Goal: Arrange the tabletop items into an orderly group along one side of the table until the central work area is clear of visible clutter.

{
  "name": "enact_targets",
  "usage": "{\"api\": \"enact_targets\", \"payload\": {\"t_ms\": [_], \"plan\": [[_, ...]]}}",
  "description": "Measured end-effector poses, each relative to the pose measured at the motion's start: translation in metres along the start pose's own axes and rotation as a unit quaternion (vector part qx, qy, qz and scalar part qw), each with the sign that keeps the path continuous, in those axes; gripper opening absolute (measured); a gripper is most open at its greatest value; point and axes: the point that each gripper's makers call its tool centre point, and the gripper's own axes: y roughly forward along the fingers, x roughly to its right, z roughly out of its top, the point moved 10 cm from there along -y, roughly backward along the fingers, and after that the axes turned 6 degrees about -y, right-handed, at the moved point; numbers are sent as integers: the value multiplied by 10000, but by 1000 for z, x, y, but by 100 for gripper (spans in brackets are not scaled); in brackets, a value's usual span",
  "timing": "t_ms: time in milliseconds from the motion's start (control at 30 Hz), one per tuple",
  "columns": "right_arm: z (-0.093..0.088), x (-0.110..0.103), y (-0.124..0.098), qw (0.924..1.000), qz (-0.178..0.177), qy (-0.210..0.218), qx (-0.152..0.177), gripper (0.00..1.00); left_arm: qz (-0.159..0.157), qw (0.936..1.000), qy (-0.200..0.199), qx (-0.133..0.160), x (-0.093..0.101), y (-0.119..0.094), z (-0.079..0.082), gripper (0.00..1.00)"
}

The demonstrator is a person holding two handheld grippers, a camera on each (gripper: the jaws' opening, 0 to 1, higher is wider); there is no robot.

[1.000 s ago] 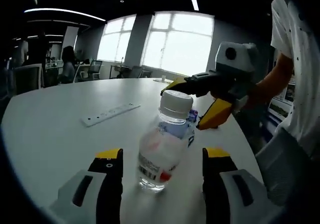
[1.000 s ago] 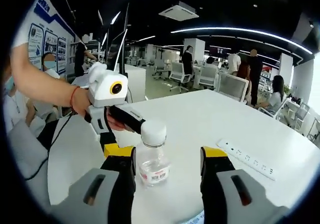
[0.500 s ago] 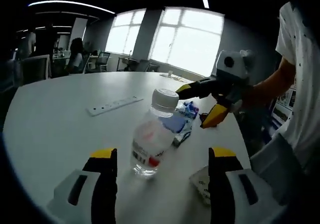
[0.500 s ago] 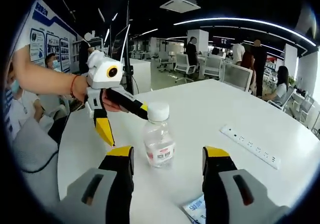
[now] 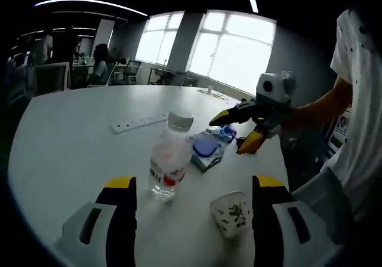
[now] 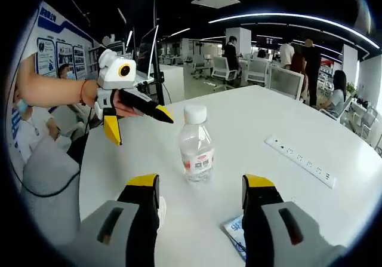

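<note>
Two yellow-tipped claws hovered over the round white tabletop (image 5: 65, 141), each with its jaws spread apart and gripping nothing. The left claw (image 5: 187, 189) faced a clear plastic water bottle with a white cap and red label (image 5: 167, 156), which stood upright, apart from both jaws. Nearer than the bottle, toward the right jaw, lay a small white paper cup with a green leaf print (image 5: 231, 213). Just beyond the bottle lay a blue plastic packet (image 5: 207, 150). The right claw (image 6: 200, 186) looked at the same bottle from the opposite side. Beyond the bottle in the left gripper view, a white power strip (image 5: 138, 122) rested well apart.
</note>
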Motion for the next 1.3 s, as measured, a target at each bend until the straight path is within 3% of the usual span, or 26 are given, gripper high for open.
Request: {"api": "enact_targets", "payload": {"t_ms": [267, 400, 467, 633, 700, 1300], "plan": [[-6, -7, -10, 9998, 165, 67, -101, 53, 99, 9999, -67, -62, 18, -16, -4, 86], [-14, -15, -10, 9986, 431, 181, -240, 53, 122, 9998, -141, -90, 27, -22, -7, 95], [-20, -23, -9, 9952, 814, 431, -330, 51, 162, 9997, -109, -146, 32, -26, -10, 95], [-32, -32, -3, 9910, 1138, 561, -428, 46, 166, 9995, -155, -199, 46, -34, -17, 97], [-38, -36, 0, 9861, 1382, 747, -538, 43, 189, 9994, -171, -228, 52, -38, -20, 98], [-59, -49, 29, 9667, 2242, 856, -884, 25, 547, 9975, -442, -63, 70, -64, -38, 98]]}}
